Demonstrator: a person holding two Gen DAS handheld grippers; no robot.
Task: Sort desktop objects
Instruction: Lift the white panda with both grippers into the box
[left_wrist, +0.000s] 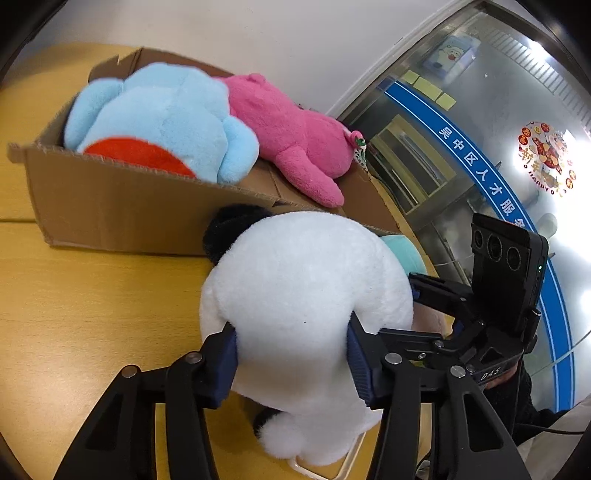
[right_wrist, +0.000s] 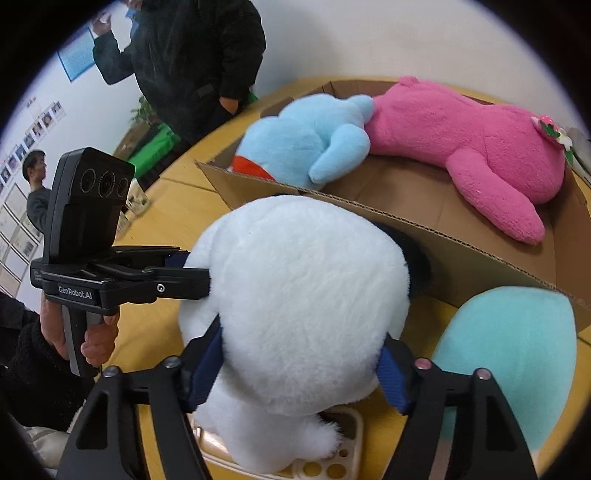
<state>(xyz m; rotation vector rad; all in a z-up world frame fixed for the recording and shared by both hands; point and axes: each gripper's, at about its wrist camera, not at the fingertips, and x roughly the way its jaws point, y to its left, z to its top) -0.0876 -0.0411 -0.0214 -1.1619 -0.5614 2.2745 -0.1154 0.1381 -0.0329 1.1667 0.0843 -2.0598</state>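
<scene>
A big white plush toy with black ears (left_wrist: 306, 295) (right_wrist: 295, 295) is held above the yellow table, just in front of a cardboard box (left_wrist: 122, 214) (right_wrist: 461, 236). My left gripper (left_wrist: 291, 354) is shut on its body, pads pressed into the fur. My right gripper (right_wrist: 299, 365) is shut on the same toy from the other side. In the box lie a light blue plush (left_wrist: 162, 114) (right_wrist: 310, 136) and a pink plush (left_wrist: 291, 136) (right_wrist: 461, 144).
A teal plush (right_wrist: 509, 358) (left_wrist: 402, 251) sits on the table against the box. A cream perforated basket (right_wrist: 332, 469) lies under the white toy. People stand beyond the table at the left of the right wrist view (right_wrist: 192, 55). A glass wall (left_wrist: 480, 147) stands right of the table.
</scene>
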